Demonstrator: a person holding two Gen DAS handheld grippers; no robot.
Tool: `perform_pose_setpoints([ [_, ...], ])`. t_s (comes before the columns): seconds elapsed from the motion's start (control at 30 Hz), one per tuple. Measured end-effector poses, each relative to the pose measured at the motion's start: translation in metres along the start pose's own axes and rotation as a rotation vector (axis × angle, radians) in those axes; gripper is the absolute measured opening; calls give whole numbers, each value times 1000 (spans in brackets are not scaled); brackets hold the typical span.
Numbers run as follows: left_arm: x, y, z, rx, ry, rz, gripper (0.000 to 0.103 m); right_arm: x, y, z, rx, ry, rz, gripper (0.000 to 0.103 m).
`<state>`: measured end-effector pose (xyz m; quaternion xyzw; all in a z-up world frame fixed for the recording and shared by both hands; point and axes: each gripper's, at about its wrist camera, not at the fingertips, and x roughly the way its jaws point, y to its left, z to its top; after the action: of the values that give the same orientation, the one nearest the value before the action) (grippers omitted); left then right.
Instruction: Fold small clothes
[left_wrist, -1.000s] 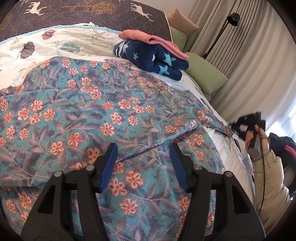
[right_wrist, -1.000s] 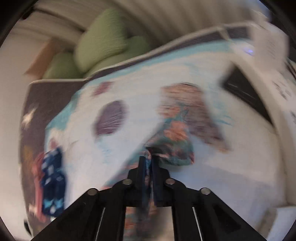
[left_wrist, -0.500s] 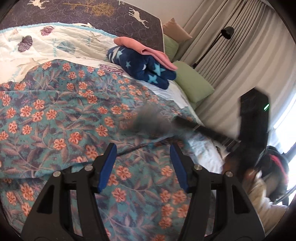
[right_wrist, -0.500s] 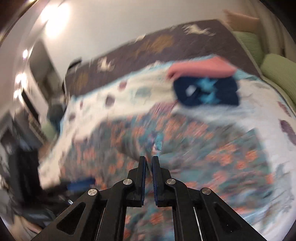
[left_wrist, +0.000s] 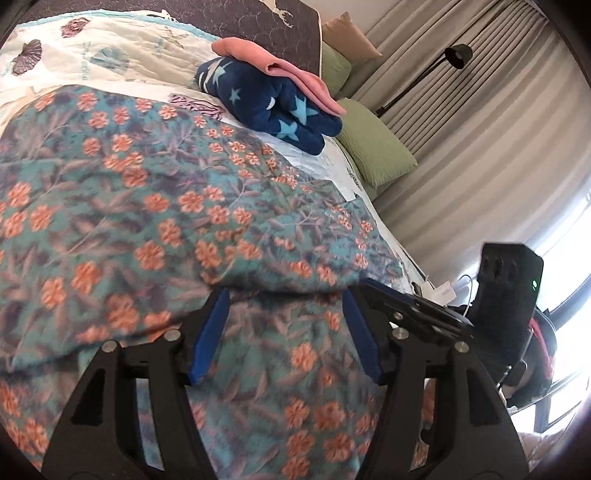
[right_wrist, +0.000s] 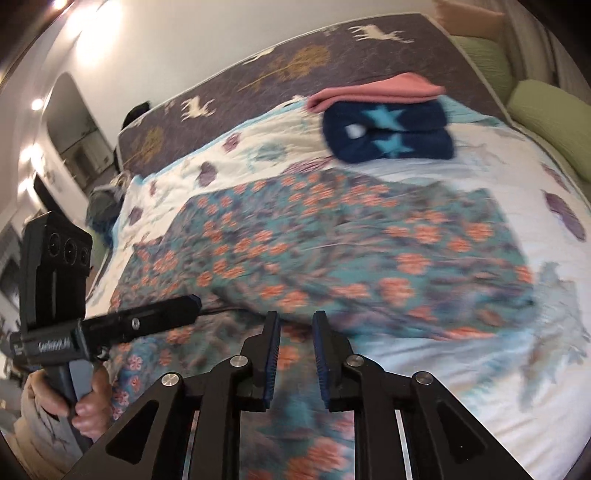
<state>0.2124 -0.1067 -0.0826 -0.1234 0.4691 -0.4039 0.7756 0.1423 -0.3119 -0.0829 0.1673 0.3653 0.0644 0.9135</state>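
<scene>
Left wrist view: teal garment with orange flower print (left_wrist: 177, 206) fills left and centre of frame, spread on the white quilted bedspread with shell motifs (left_wrist: 110, 44). Left gripper (left_wrist: 284, 332) at bottom centre, blue pads well apart, released; the floral cloth lies under and between the fingers, and I can't tell if they touch it. Upper centre: folded navy fleece with light-blue stars (left_wrist: 269, 107) with a folded pink cloth (left_wrist: 273, 66) on top. Right of that, green pillows (left_wrist: 373, 147), grey curtains (left_wrist: 480, 129) and a black floor lamp (left_wrist: 458, 55), which only this view shows. Lower right: the right gripper (left_wrist: 376, 291) seen side-on, tip just beside the garment's folded edge. Right wrist view: far left, a hand (right_wrist: 88, 402) on the left gripper's handle, its fingers (right_wrist: 184, 306) pointing at the garment's near-left edge; room wall and ceiling lights at upper left, only here. Right gripper (right_wrist: 295, 325) at bottom centre, jaws just been opening, now a narrow gap, nothing clamped, cloth below. Garment lies folded across mid-frame, blurred; navy and pink stack upper right, dark headboard cover with deer print (right_wrist: 314, 62) behind.
</scene>
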Motion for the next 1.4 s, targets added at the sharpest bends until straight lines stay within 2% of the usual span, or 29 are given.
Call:
perform_pose_setpoints([
  [0.07, 8, 3, 4, -51, 42, 4, 64, -8, -10, 2, 21, -16, -14, 23],
  [0.17, 11, 13, 0, -128, 70, -33, 64, -14, -14, 13, -4, -39, -29, 26],
  [0.23, 9, 17, -2, -160, 66, -43, 64, -10, -9, 27, -52, -37, -9, 38],
  [0.3, 2, 18, -4, -178, 54, -48, 64, 5, -7, 46, -47, -16, 34, 43],
  [0.37, -6, 18, -5, -177, 37, -53, 64, 33, -15, 62, 52, 68, 110, 43],
  [0.5, -27, 21, -6, -160, -6, -48, 64, 73, -27, 54, 207, 247, 287, 43],
  [0.6, -35, 32, -4, -169, -26, -21, 66, 65, -15, 35, 156, 280, 421, 43],
  [0.7, -28, 38, -2, -206, -5, -29, 66, 41, 4, 14, 15, 292, 475, 43],
  [0.8, -13, 30, -2, -195, 35, -60, 66, 23, 10, 1, -51, 285, 407, 43],
  [0.9, 5, 18, -6, -164, 88, -29, 66, 7, -4, -2, -15, 241, 339, 43],
  [0.93, 9, 16, -6, -157, 92, -20, 61, 3, -11, -2, 7, 226, 328, 43],
  [0.97, 13, 14, -5, -146, 86, -13, 52, -3, -19, -3, 35, 206, 314, 43],
  [1.0, 17, 10, -3, -130, 83, -14, 21, -8, -25, -3, 55, 192, 303, 43],
  [1.03, 20, 6, -1, -118, 94, -19, 4, -13, -31, -4, 74, 177, 290, 43],
  [1.2, -2, -31, 24, 27, 3, 6, 4, -38, -58, -4, 136, 101, 223, 43],
  [1.3, -22, -49, 58, 113, -54, 64, 4, -49, -69, 1, 138, 55, 122, 43],
  [1.4, -46, -49, 80, 156, -125, 130, 4, -54, -72, 4, 117, 34, -2, 46],
])
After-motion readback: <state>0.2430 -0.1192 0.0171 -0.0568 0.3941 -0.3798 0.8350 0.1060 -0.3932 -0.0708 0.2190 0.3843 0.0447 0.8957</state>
